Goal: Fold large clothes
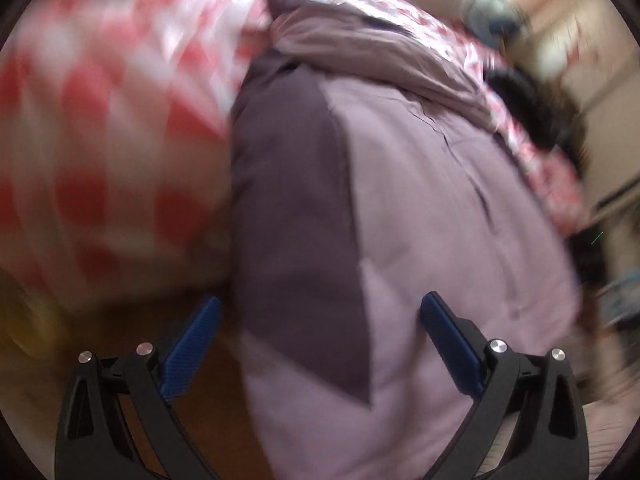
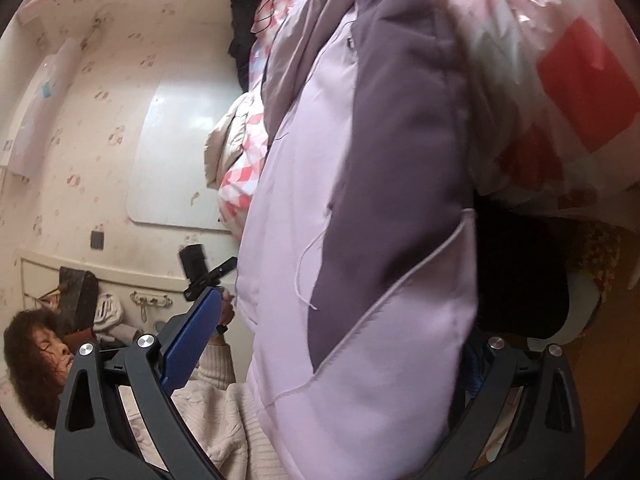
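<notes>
Big lilac jacket [image 1: 440, 220] with dark purple panels hanging between the spread jaws of the left gripper [image 1: 320, 312], not pinched. Red and white checked quilt [image 1: 100, 128] behind it, blurry in the left view. Right gripper [image 2: 340, 320] jaws also spread wide, jacket [image 2: 360, 240] filling the gap, far pad hidden. Only in the right view: a person in a cream sweater [image 2: 216, 412], a flowery wall [image 2: 100, 120].

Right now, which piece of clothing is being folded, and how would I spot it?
Find the red-and-white checked bedding. Against it lies a puffy lilac jacket between the left gripper fingers. Plain lilac with dark purple panels, it is the only unpatterned fabric there.
</notes>
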Demonstrator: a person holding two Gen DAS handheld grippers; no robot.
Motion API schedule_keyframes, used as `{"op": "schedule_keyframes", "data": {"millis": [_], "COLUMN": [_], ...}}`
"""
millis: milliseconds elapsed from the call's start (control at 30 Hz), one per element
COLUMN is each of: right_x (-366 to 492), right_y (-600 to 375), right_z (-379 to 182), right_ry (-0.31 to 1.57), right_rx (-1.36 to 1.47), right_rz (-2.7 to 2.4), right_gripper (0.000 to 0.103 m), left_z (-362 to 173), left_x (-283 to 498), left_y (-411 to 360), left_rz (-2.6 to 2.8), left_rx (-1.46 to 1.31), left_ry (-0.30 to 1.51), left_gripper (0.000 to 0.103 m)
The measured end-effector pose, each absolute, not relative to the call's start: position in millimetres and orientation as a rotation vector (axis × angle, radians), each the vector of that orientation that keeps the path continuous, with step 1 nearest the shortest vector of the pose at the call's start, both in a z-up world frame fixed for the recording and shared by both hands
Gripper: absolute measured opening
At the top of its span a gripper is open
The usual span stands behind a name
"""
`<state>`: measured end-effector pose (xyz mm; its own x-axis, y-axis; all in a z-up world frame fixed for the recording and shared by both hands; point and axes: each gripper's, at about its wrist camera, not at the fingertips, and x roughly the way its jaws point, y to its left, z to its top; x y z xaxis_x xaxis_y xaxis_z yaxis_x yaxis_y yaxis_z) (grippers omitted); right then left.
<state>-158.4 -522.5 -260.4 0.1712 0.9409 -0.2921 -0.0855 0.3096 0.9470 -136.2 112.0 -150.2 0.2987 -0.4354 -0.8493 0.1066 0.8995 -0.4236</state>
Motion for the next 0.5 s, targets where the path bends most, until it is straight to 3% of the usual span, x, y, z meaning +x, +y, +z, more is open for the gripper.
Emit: {"op": "schedule_keyframes", "data": {"millis": [167, 300, 500], "right_x": [-159, -161, -171], "right_y": [-524, -522, -520], "right_z": [-264, -269, -274], "right_ry": [1.128, 1.117, 1.095], "right_rx": [1.007, 1.004, 0.987], "right_rz": [0.947, 0.947, 0.935], "right_gripper": [0.096, 0.093, 0.054], "left_z": [-197, -211, -213], "left_x": [-155, -167, -169], "left_y": [155, 145, 123], "left_rz": [-0.523, -0.637, -0.642], "left_rx": [-0.733, -0.836, -0.808], "left_ry": [1.280, 1.263, 1.233], "left_gripper": [0.096, 0.096, 0.093]}}
